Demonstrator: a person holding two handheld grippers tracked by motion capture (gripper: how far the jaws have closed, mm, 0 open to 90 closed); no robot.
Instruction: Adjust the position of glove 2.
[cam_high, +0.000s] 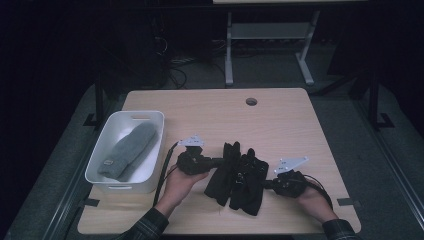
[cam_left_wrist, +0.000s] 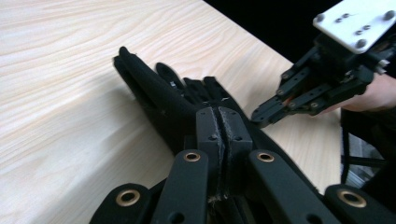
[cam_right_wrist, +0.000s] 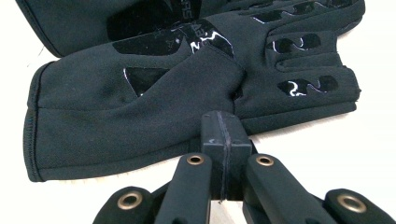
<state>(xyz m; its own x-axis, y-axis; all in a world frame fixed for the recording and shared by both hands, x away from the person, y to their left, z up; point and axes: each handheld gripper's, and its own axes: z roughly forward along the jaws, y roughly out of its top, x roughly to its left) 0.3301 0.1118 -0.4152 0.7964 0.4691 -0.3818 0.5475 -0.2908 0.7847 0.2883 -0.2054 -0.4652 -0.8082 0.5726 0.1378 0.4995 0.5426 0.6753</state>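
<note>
Two black gloves lie side by side near the front of the wooden table (cam_high: 280, 125). My left gripper (cam_high: 220, 161) (cam_left_wrist: 223, 112) is shut on the left glove (cam_high: 225, 172) (cam_left_wrist: 154, 88), whose fingers stretch away from the jaws and slope up off the wood. My right gripper (cam_high: 267, 184) (cam_right_wrist: 223, 114) is shut at the near edge of the right glove (cam_high: 247, 185) (cam_right_wrist: 140, 107), by its thumb, and the cloth runs into the jaw tips. The right glove lies palm up with glossy grip patches. In the left gripper view the right gripper (cam_left_wrist: 259, 119) touches that glove's edge.
A white bin (cam_high: 150, 116) stands at the table's left with a grey knitted hat (cam_high: 127, 150) lying in it. A cable hole (cam_high: 251, 101) is near the far edge. Beyond the table stand a desk frame and cables on the dark floor.
</note>
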